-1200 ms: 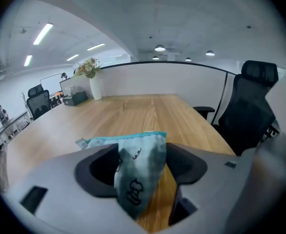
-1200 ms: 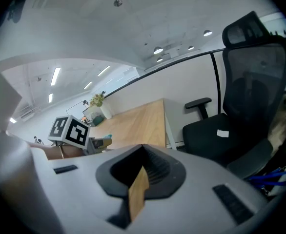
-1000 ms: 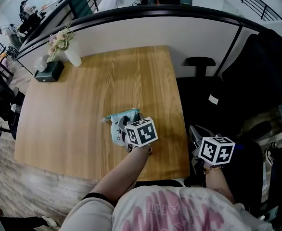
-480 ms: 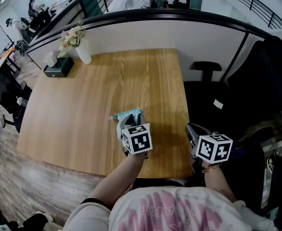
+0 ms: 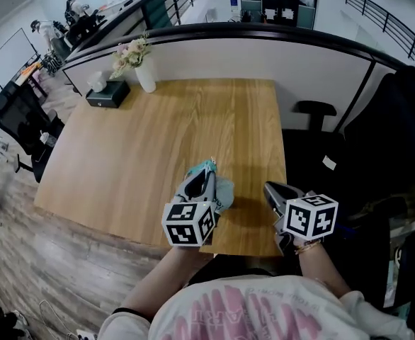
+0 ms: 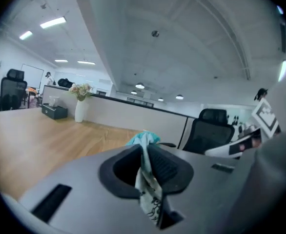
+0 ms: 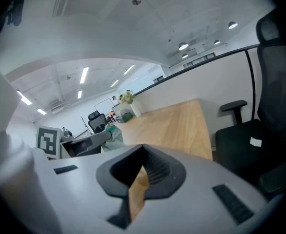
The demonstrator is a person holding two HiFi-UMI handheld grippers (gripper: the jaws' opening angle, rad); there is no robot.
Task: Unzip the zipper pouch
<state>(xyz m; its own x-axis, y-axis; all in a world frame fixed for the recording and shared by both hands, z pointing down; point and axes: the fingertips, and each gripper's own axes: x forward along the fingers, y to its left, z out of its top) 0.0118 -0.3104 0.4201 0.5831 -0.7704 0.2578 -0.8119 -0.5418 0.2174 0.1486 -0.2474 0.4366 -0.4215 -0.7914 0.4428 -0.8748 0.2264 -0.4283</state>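
Pinching the zipper pouch [image 5: 222, 190] as our left gripper [image 5: 199, 184] closes on it; right gripper [image 5: 273, 192] clenched empty; vase [image 5: 146, 82], tissue box [image 5: 109, 93] well apart

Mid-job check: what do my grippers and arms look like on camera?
The left gripper and right gripper are grey with black ribbed pads, each carrying a white cube of black square markers. Forearms are bare below a white shirt with pink lettering. The left jaws are closing with the zipper pouch between them.
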